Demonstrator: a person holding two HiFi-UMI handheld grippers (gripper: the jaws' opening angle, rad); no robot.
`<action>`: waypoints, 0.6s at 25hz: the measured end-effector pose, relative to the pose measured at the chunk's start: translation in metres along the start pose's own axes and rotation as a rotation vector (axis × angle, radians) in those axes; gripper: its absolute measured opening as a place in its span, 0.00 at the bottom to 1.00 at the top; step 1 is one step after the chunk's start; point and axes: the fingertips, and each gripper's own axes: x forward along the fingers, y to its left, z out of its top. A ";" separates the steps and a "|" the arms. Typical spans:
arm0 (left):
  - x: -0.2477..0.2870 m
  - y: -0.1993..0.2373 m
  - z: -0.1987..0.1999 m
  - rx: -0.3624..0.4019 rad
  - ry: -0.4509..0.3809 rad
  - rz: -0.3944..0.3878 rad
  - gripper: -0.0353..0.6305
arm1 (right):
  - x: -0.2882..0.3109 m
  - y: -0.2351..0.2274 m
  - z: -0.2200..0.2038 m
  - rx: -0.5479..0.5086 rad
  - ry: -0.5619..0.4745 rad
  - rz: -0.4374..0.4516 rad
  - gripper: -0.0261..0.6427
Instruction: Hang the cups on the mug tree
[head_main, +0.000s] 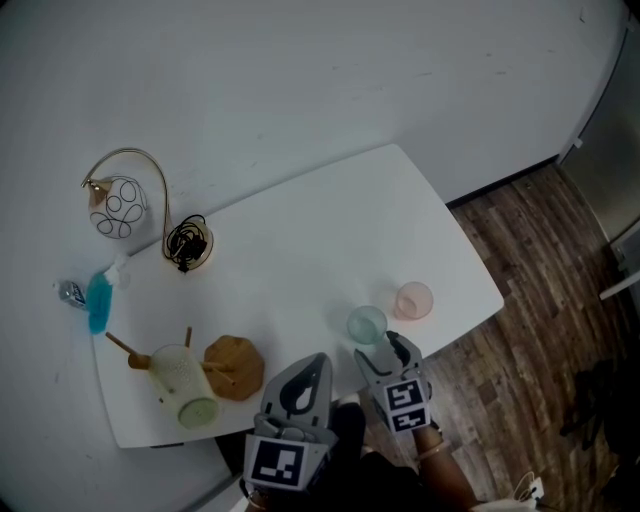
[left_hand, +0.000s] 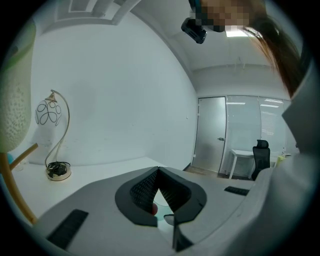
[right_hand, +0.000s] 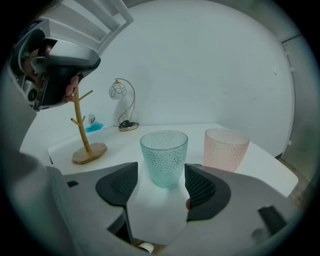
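Grasp step; right gripper (right_hand: 161, 175) wide apart round teal cup (right_hand: 164, 150), ungripped; left gripper (left_hand: 159, 175) closed, empty; next: squeeze, carry to mug tree (right_hand: 81, 125) mid-left.

Bright and even, probably lit from a ceiling panel (left_hand: 239, 33); soft shadows, dark vignetted fisheye edges, blurred near foreground.

No word, number or brand name can be read anywhere. The cubes on the left gripper (head_main: 318, 362) and right gripper (head_main: 384, 350) bear only black-and-white square patterns.
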 end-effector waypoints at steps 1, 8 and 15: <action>0.001 0.001 0.000 0.001 0.001 0.000 0.05 | 0.003 0.000 -0.001 0.001 0.005 0.001 0.49; 0.007 0.005 -0.002 0.000 0.010 0.001 0.05 | 0.017 -0.002 -0.006 0.005 0.036 0.006 0.50; 0.011 0.009 -0.004 -0.005 0.018 -0.003 0.05 | 0.028 -0.004 -0.012 -0.010 0.071 0.001 0.51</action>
